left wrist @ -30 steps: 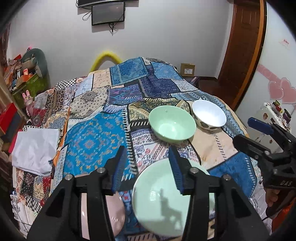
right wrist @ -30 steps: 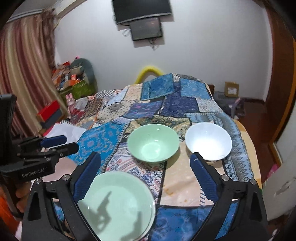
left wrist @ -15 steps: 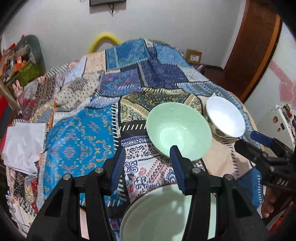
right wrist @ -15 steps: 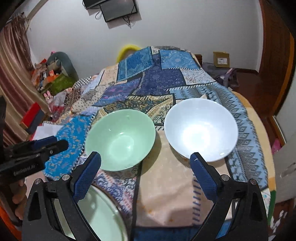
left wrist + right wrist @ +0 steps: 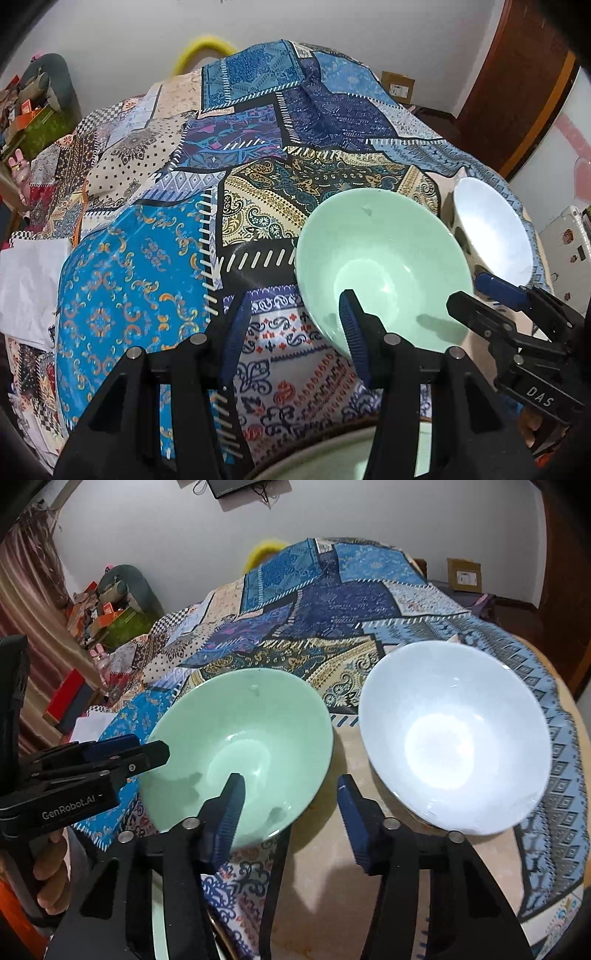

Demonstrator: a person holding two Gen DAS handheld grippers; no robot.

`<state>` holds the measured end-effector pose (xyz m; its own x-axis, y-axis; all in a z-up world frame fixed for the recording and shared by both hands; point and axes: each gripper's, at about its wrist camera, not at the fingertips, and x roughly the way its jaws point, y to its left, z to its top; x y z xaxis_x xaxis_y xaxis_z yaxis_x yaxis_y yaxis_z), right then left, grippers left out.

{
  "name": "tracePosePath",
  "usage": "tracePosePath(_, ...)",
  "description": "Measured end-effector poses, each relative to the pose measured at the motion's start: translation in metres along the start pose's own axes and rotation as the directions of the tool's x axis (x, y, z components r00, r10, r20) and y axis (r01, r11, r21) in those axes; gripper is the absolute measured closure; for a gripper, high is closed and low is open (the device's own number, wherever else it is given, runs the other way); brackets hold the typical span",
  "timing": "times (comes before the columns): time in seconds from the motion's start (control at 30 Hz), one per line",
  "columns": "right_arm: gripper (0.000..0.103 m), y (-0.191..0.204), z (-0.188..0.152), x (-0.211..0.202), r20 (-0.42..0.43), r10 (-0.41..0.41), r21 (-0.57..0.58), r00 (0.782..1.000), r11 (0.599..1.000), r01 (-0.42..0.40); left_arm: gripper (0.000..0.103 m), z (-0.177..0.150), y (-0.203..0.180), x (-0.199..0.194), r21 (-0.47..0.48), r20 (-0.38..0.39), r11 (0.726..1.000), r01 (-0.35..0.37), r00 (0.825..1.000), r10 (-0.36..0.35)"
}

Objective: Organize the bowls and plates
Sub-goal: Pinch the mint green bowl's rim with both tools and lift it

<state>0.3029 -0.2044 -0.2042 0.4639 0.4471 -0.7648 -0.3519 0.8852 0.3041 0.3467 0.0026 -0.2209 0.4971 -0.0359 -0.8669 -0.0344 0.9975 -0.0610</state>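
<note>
Right wrist view: your right gripper [image 5: 290,805] is closing its jaws astride the near rim of the pale green bowl [image 5: 240,746], pads not yet pressing, while your left gripper [image 5: 291,332] is straddling its left rim, partly open. Glossy and empty, it is sitting on the patchwork cloth [image 5: 332,602] beside the white bowl [image 5: 454,738]. "GenRobot.AI" is showing on the left tool, "DAS" on the right.

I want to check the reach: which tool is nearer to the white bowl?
Right. The right tool is beside the white bowl; the left tool is beyond the green bowl.

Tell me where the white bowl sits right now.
The white bowl sits on the patchwork cloth at the right of the right wrist view, just right of the green bowl, near the table's right edge.
</note>
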Motion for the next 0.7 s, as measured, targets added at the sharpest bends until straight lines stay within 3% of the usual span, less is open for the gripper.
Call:
tracePosePath(0.2, 0.065, 0.001, 0.003, 0.013, -0.017, 0.006, 0.012, 1.000, 1.000, -0.006, 0.057, 0.007, 0.001, 0.015, 0.000, -0.021, 1.000, 0.007, 1.000, -0.007)
tracePosePath(0.53, 0.070, 0.007, 0.004, 0.017, -0.004, -0.028, -0.014, 1.000, 1.000, 0.028, 0.083, 0.007, -0.004, 0.031, 0.000, -0.066, 0.996, 0.084, 0.994, -0.084)
tracePosePath(0.7, 0.073, 0.006, 0.005, 0.013, 0.000, -0.019, -0.010, 1.000, 1.000, 0.019, 0.083, 0.004, -0.008, 0.030, 0.014, -0.059, 0.998, 0.063, 0.996, -0.062)
